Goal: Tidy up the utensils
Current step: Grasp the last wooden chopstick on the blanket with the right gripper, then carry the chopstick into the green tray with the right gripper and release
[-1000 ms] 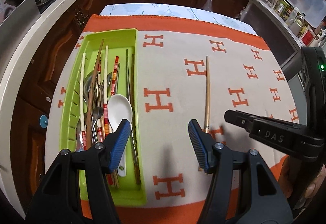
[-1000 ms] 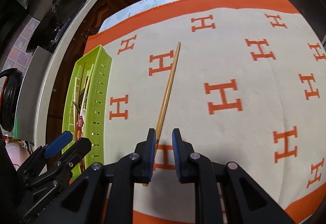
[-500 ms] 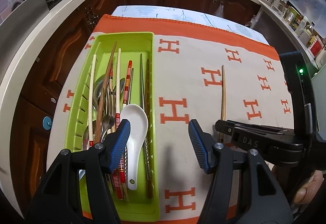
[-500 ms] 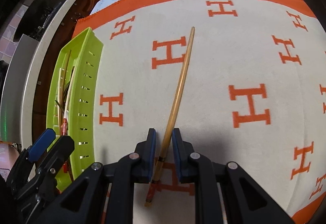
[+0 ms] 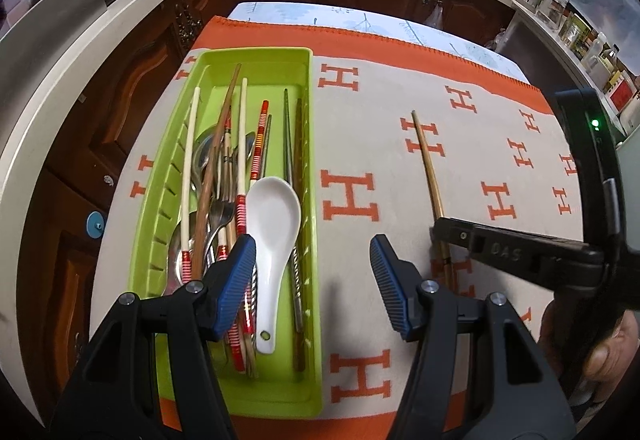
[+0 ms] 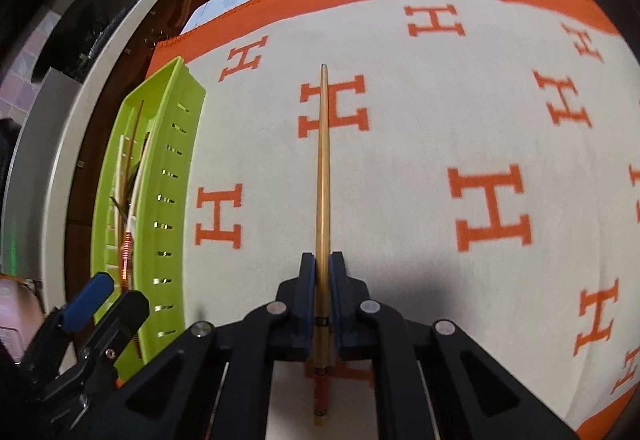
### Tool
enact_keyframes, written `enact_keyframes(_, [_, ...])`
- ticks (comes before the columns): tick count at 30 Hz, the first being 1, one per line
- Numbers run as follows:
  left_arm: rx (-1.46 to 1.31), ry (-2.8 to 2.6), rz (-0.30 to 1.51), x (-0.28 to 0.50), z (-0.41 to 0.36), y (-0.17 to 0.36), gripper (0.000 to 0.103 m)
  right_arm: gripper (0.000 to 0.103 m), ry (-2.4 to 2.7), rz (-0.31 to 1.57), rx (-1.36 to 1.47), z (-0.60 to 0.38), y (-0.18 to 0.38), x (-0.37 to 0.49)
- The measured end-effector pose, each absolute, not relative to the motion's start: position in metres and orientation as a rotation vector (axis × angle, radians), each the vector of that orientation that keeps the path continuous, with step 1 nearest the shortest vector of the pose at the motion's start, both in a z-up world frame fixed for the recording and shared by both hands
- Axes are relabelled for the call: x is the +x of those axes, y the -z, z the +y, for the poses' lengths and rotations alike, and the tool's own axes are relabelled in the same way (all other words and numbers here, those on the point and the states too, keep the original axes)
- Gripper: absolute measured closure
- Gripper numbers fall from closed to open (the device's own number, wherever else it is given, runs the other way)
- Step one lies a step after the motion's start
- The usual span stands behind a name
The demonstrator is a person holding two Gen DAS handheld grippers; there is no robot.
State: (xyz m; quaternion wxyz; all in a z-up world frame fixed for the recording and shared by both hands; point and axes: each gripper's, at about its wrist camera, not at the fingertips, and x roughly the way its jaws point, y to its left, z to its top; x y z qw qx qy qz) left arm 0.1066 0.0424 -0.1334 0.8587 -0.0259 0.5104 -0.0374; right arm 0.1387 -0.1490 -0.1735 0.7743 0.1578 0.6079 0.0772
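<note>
Right gripper [image 6: 322, 276] jaws now clamp chopstick [image 6: 322, 168]; (formerly angled) straightened

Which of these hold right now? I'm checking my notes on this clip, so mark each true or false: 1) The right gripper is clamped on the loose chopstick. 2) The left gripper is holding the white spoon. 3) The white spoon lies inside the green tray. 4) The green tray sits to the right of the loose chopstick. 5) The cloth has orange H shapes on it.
1) True. The right gripper has its jaws closed on the bamboo chopstick.
2) False. The left gripper is open and holds nothing; it hovers above the tray's edge.
3) True. The white spoon lies in the green tray among other utensils.
4) False. The tray is left of the chopstick.
5) True. The cloth shows orange H marks.
</note>
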Motion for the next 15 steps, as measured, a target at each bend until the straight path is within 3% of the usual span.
enact_keyframes(15, [-0.075, 0.012, 1.054, 0.08, 0.084, 0.118, 0.047, 0.096, -0.273, 1.226, 0.381, -0.137, 0.12, 0.111])
